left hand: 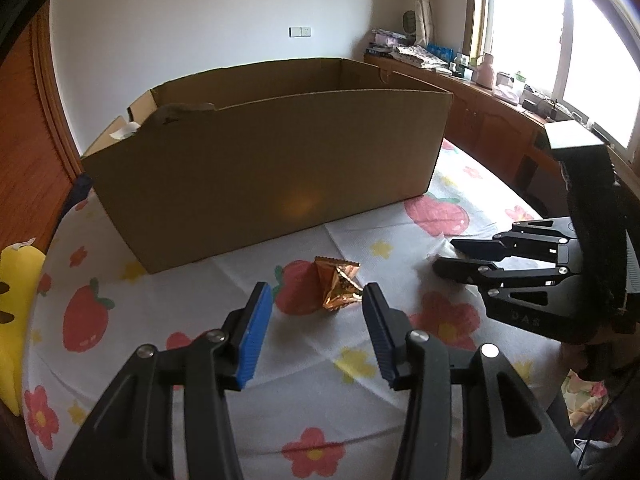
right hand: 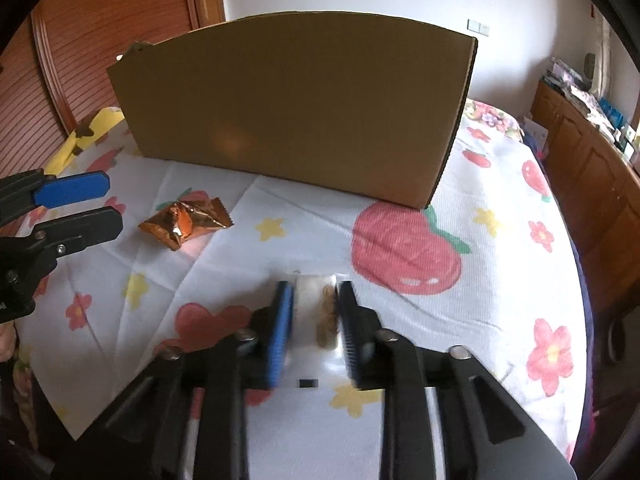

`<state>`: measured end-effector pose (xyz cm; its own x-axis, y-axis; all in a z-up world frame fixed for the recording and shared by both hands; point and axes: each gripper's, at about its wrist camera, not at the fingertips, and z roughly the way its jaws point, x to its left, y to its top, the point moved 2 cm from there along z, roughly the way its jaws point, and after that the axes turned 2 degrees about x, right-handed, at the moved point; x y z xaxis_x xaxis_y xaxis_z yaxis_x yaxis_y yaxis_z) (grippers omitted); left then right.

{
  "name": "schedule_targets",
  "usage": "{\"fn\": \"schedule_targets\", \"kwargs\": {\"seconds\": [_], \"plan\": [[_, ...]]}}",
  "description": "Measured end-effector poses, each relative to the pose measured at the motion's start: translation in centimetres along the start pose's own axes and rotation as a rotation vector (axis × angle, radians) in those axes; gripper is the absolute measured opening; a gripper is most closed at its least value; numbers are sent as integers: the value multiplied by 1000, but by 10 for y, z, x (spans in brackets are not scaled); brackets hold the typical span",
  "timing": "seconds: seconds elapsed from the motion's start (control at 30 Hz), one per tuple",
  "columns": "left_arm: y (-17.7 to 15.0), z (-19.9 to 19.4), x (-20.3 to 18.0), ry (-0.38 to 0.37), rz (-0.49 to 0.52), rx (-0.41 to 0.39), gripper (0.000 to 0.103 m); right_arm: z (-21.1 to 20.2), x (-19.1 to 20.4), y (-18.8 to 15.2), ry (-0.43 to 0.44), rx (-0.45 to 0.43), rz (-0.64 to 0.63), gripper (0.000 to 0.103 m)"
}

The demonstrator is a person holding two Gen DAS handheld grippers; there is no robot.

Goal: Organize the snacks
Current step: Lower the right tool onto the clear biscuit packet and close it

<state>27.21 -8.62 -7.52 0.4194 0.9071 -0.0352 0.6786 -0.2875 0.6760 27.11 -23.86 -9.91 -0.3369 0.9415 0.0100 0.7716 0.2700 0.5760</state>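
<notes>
So the copper foil snack packet [left hand: 338, 286] is lying on the strawberry-print sheet [right hand: 420, 184] just in front of the big cardboard box [left hand: 280, 160], and the left gripper [left hand: 318, 300] is hovering right at it, jaws standing apart with the packet just ahead of the tips, nothing pinched. Further out from the box, the right gripper [right hand: 316, 312] is sitting over a clear packet of little golden rings [right hand: 320, 308], its jaws narrowed to either side of it; can't really tell if the pads are pressing on it. The left wrist view is peeking over the box rim, but the inside stays hidden. Only the right wrist view is showing the clear packet.
</notes>
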Motion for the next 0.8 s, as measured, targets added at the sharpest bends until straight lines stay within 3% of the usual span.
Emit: {"fn": "schedule_targets", "kwargs": {"seconds": [0.27, 0.8], "plan": [[12, 19, -6, -16, 9, 27, 47, 0, -4, -2, 18, -16, 4, 21], [14, 66, -9, 21, 47, 115, 48, 0, -4, -4, 41, -28, 6, 24]]}}
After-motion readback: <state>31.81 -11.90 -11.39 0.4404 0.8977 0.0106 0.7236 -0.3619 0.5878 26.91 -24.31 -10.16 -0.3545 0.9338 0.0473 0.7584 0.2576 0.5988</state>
